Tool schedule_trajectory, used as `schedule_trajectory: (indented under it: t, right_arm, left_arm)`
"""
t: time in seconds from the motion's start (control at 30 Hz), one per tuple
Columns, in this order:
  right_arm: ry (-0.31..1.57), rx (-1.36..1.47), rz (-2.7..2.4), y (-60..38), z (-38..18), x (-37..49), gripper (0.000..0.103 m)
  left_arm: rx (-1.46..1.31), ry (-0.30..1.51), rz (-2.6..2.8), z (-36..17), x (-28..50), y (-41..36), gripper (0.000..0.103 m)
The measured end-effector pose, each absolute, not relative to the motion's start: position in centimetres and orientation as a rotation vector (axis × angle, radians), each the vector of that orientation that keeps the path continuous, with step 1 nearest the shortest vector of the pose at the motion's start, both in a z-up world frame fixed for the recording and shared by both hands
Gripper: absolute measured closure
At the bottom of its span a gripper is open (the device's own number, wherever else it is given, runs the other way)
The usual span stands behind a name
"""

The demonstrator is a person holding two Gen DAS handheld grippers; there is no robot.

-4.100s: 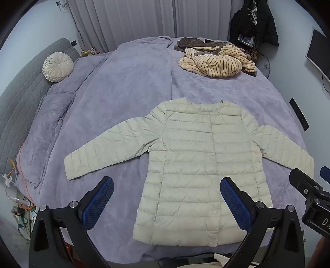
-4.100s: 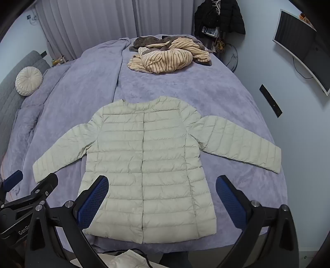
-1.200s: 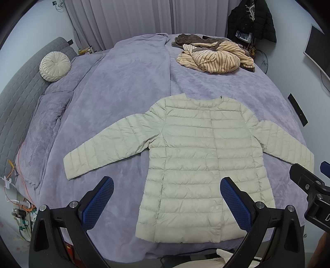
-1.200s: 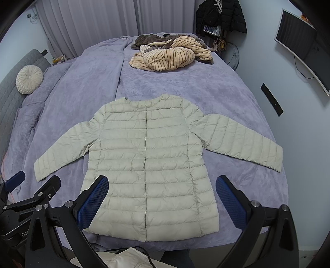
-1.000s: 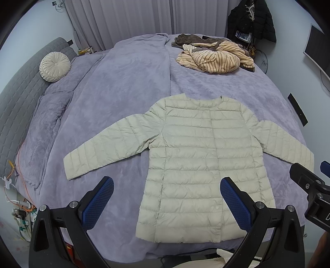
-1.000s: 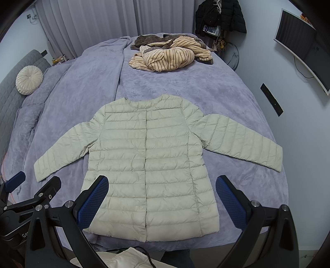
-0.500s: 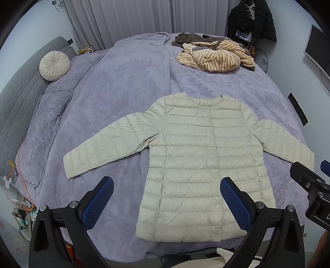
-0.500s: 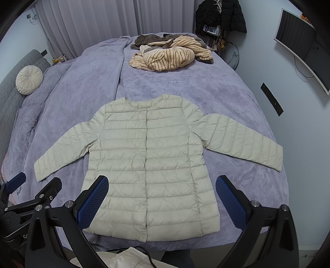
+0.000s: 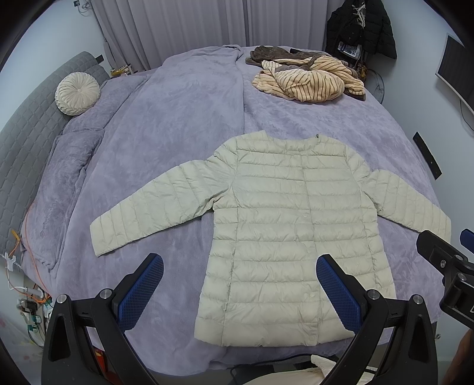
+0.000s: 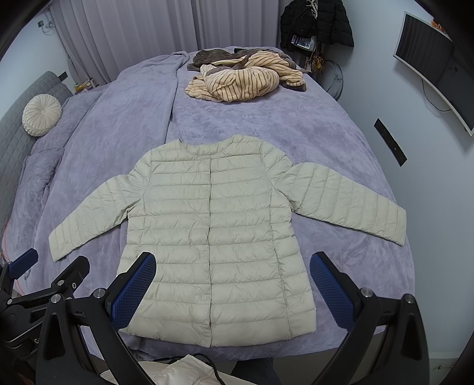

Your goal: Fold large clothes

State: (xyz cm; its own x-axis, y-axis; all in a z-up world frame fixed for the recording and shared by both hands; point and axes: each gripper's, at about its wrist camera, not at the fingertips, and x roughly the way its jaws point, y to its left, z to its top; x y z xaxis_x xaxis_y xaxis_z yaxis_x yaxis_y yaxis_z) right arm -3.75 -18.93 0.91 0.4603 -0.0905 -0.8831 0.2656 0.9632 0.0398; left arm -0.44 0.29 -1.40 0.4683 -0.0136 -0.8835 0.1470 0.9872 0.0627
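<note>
Pale quilted jacket [image 9: 291,234] lies flat, front up and buttoned, on the lavender bed cover [image 9: 177,124], hem toward the near edge of the bed, collar pointing away. Both sleeves spread out and angled down to either side; left sleeve cuff [image 9: 102,234] rests on the cover, right sleeve cuff [image 10: 391,225] close to the bed's right edge. Left gripper [image 9: 240,288] held above the near edge, jaws wide apart, holding nothing; its blue pads [image 9: 142,288] frame the jacket's lower left half without touching. Right gripper [image 10: 232,285] likewise wide open and empty, pads [image 10: 330,290] either side of the hem area, clear of the fabric. Each gripper shows at the margin of the other's view. Far end of the bed: heap of striped tan clothing [image 9: 308,80] over a brown garment, well apart from the jacket. Round cream cushion [image 9: 77,93] against the grey headboard [image 9: 26,130] at left. Dark coat [image 10: 317,23] hangs by the curtains [image 9: 192,26]; monitor [image 10: 435,65] on the right wall.
</note>
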Motion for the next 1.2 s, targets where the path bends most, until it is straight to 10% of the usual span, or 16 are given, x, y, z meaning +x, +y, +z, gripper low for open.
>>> schedule_trajectory:
  t: [0.83, 1.2]
  right_arm:
    - [1.095, 0.288, -0.114, -18.0, -1.0, -1.4, 0.000]
    - [1.270, 0.246, 0.041, -13.7, -8.4, 4.1, 0.000]
  left_arm:
    - [0.008, 1.190, -0.050, -5.0, 2.3, 4.9, 0.000]
    - [-0.294, 1.275, 0.033, -14.6, 7.0, 15.4, 0.000]
